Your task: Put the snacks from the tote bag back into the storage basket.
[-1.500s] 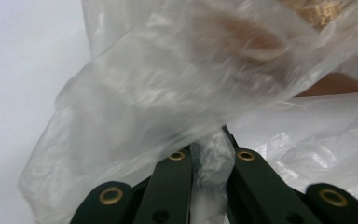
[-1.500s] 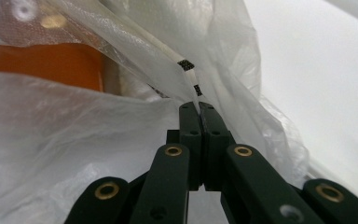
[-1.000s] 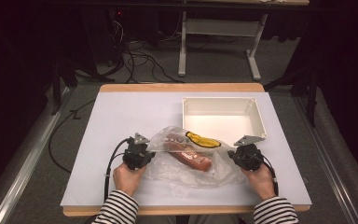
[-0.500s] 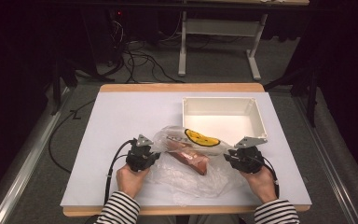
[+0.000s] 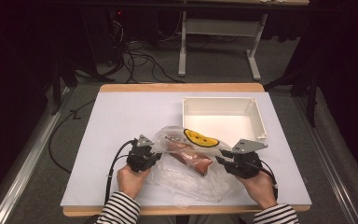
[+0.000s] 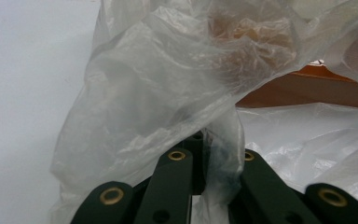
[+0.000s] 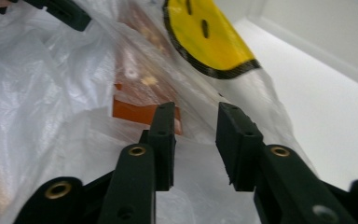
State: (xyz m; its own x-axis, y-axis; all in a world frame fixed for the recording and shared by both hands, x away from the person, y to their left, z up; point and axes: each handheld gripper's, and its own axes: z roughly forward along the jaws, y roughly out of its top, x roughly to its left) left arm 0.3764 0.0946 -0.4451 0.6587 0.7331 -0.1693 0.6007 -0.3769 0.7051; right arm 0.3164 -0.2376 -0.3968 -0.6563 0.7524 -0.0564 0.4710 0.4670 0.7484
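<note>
A crumpled clear plastic bag (image 5: 186, 179) with a yellow smiley print (image 5: 200, 137) lies on the white table cover near the front edge. Inside it is an orange-brown packet (image 5: 193, 159). My left gripper (image 5: 156, 156) is shut on a fold of the bag's left edge (image 6: 158, 93), and the film bunches between its jaws (image 6: 205, 140). My right gripper (image 5: 220, 161) is at the bag's right side. Its jaws have just been opening and now stand apart (image 7: 193, 135). The bag's film lies loose in and behind the gap, and the pads do not press it. The smiley (image 7: 205, 42) and the packet (image 7: 140, 109) lie just ahead of it.
A white rectangular tray (image 5: 261, 123) with nothing in it stands right behind the bag at the back right. The table's left and far parts are bare white cover (image 5: 130, 112). Beyond the table are floor cables and a stand's legs (image 5: 214, 60).
The right gripper's jaws have opened off the bag's right edge and that hand has lifted a little. The left gripper has stayed put, still pinching the bag.
</note>
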